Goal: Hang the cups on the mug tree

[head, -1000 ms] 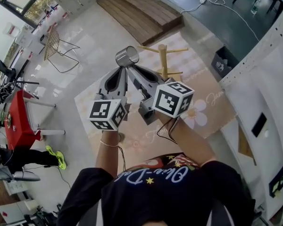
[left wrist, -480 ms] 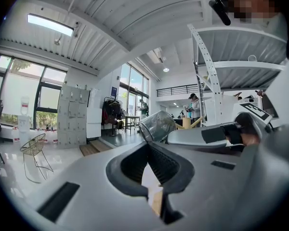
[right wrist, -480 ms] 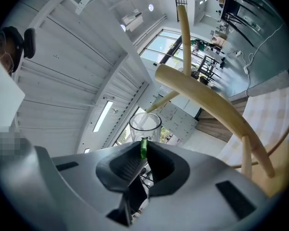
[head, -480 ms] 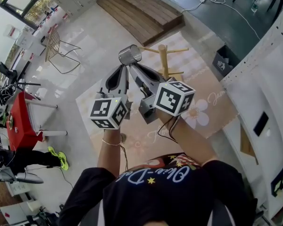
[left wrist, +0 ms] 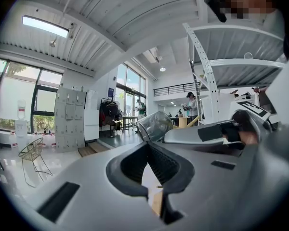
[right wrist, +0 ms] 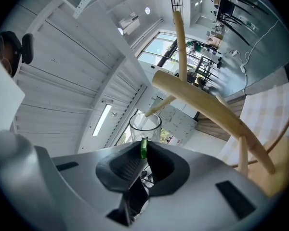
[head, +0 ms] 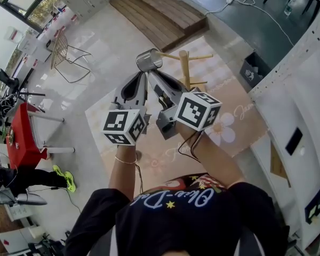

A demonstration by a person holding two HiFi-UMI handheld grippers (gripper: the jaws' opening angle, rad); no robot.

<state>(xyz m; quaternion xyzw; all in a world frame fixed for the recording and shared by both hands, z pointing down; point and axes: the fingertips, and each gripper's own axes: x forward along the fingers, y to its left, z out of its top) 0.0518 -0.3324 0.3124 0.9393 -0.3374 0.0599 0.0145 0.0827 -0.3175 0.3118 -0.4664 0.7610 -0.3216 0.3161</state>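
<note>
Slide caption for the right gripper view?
Right gripper holds the glass cup by its green handle, close to the mug tree.

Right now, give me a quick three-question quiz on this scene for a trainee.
1. True or false: the left gripper is shut and empty.
2. Where is the cup? A: in the right gripper, beside the tree. B: hung on the tree. C: on the floor.
3. Fill in: the right gripper grips the cup by its green ____.
Key: 1 true; 2 A; 3 handle.
</note>
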